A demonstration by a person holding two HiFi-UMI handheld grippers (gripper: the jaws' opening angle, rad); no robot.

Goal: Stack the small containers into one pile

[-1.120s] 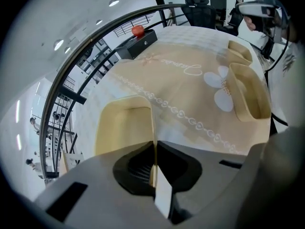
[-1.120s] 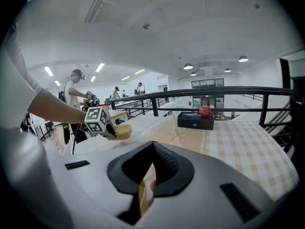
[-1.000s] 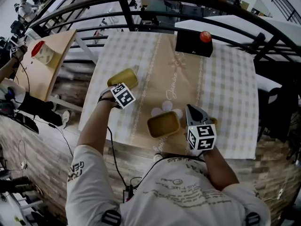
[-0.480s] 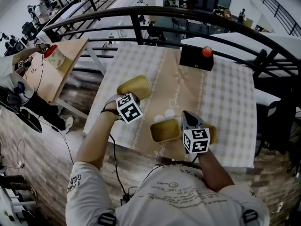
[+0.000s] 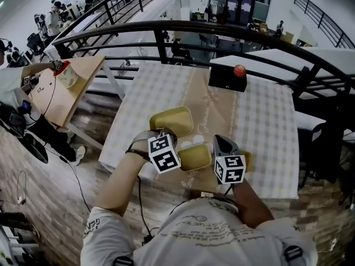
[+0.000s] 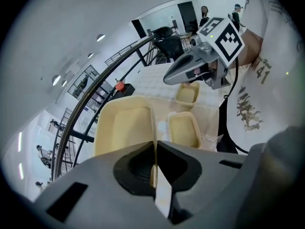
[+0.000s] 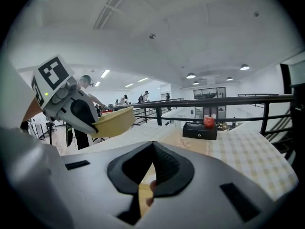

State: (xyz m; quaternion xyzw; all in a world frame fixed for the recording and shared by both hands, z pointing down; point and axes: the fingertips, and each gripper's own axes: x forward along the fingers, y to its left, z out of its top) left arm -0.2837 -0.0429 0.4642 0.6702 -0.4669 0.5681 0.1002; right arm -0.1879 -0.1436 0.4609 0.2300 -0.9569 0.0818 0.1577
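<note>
Three shallow yellow containers are in play. My left gripper (image 5: pixel 168 134) (image 6: pixel 155 147) is shut on the rim of the largest container (image 5: pixel 172 121) (image 6: pixel 124 128) and holds it tilted above the checked tablecloth (image 5: pixel 266 126). A second container (image 5: pixel 195 157) (image 6: pixel 183 130) sits on the cloth just right of it. The third container (image 5: pixel 246 160) (image 6: pixel 187 94) lies partly hidden under my right gripper (image 5: pixel 218 140) (image 6: pixel 167 78), whose jaws are shut to a point with nothing visibly between them. In the right gripper view the left gripper (image 7: pixel 71 104) carries its container (image 7: pixel 114 122) at the left.
A black box (image 5: pixel 227 79) (image 7: pixel 200 130) with a red knob stands at the table's far end. A dark curved railing (image 5: pixel 166 26) runs behind the table. A wooden side table (image 5: pixel 61 87) stands to the left. The table's near edge is at my body.
My left gripper has carried the large container right and toward me, closer to the middle container. The right gripper has stayed over the third container.
</note>
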